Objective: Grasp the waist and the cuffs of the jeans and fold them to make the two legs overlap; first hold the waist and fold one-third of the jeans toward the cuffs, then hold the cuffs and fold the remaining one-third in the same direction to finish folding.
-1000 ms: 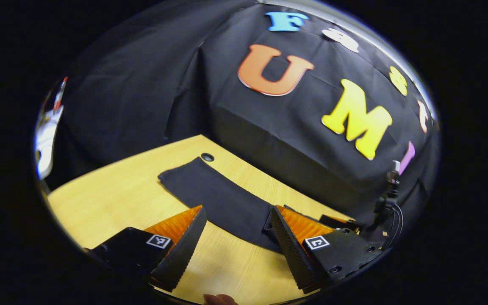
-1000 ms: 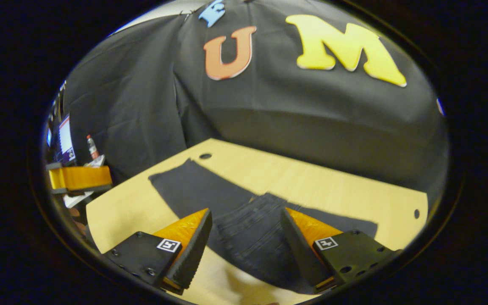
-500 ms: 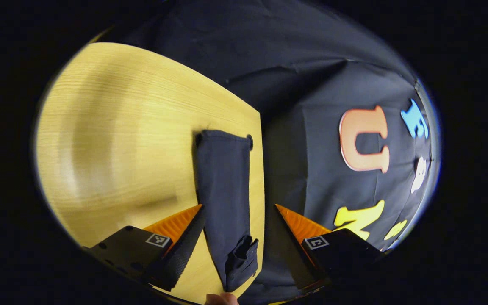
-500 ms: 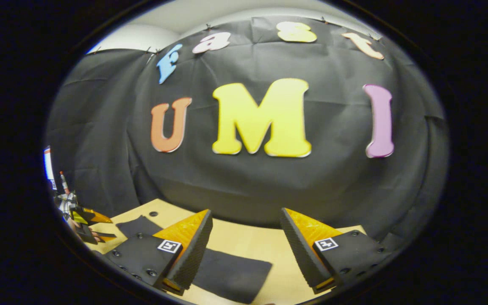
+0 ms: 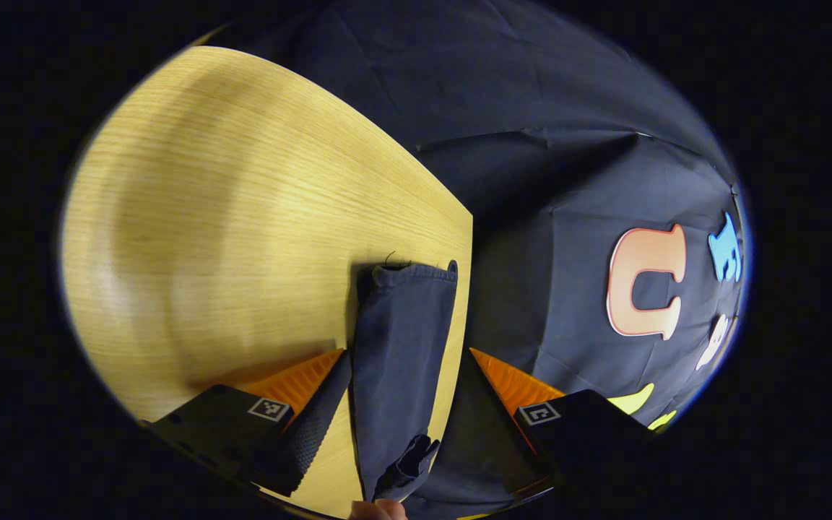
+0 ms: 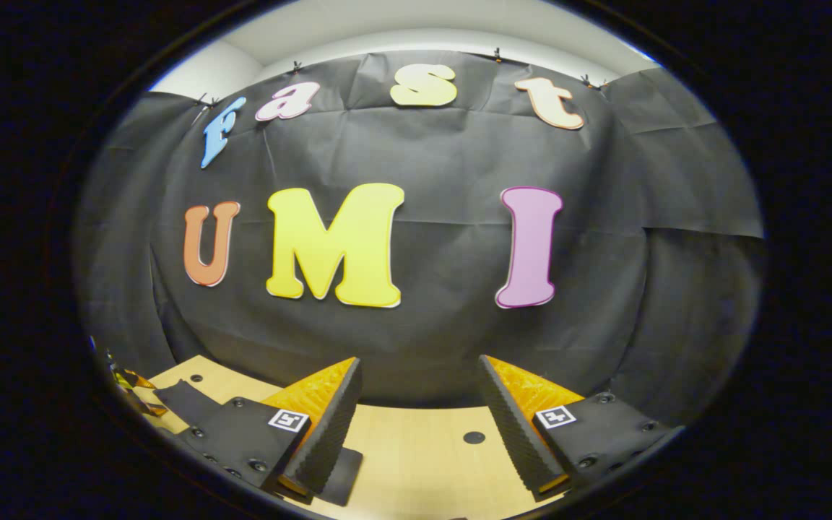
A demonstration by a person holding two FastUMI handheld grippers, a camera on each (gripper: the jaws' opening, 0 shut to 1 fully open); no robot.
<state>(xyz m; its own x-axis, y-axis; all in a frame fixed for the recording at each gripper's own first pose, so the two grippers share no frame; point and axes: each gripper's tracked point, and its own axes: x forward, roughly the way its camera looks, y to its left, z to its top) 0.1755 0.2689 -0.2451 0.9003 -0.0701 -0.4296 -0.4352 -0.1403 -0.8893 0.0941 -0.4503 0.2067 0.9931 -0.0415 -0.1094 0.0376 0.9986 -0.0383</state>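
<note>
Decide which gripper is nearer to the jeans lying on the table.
Left. The left gripper hangs open astride the jeans, close above the leg. The right gripper is raised, open, facing the wall, with the jeans low beside it.

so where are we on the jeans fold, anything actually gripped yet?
Done: the dark denim jeans lie as one narrow strip along the edge of the light wooden table, so the legs look overlapped. In hand: nothing. The left tongs are open, straddling the strip without pressing it; the right tongs are open and point at the wall. Left: both one-third folds.
</note>
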